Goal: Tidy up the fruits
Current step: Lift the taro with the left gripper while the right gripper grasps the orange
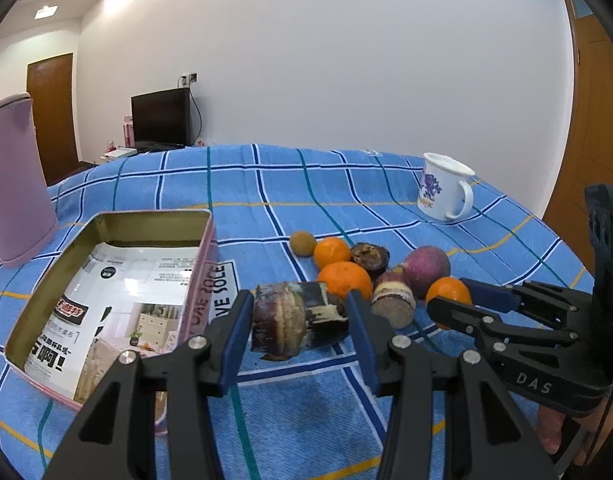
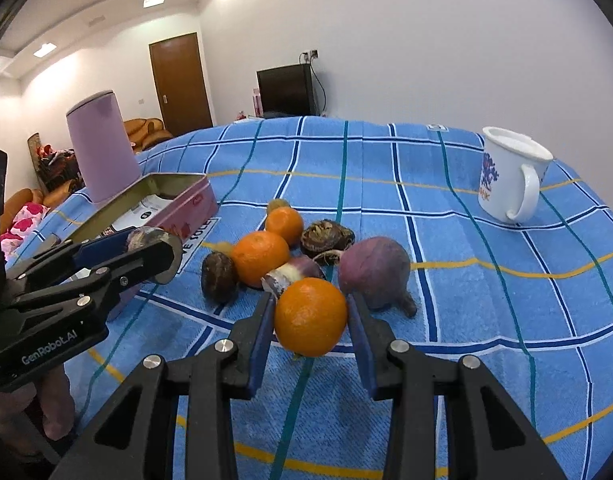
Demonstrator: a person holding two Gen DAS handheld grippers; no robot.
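My left gripper (image 1: 298, 316) is shut on a dark purple-brown fruit piece (image 1: 290, 318) and holds it above the cloth, just right of the open pink tin (image 1: 106, 292). My right gripper (image 2: 310, 320) is shut on an orange (image 2: 310, 322); it also shows in the left wrist view (image 1: 450, 300). Behind it lie two more oranges (image 2: 260, 256) (image 2: 284, 224), a large purple round fruit (image 2: 374, 272), a cut purple piece (image 2: 294, 274), two dark brown fruits (image 2: 326, 236) (image 2: 218, 276) and a small yellow-brown fruit (image 1: 302, 243).
A blue checked cloth (image 2: 466, 320) covers the table. A white mug (image 2: 510, 176) stands at the back right. A tall lilac canister (image 2: 102, 144) stands behind the tin, which holds a printed leaflet (image 1: 118, 300).
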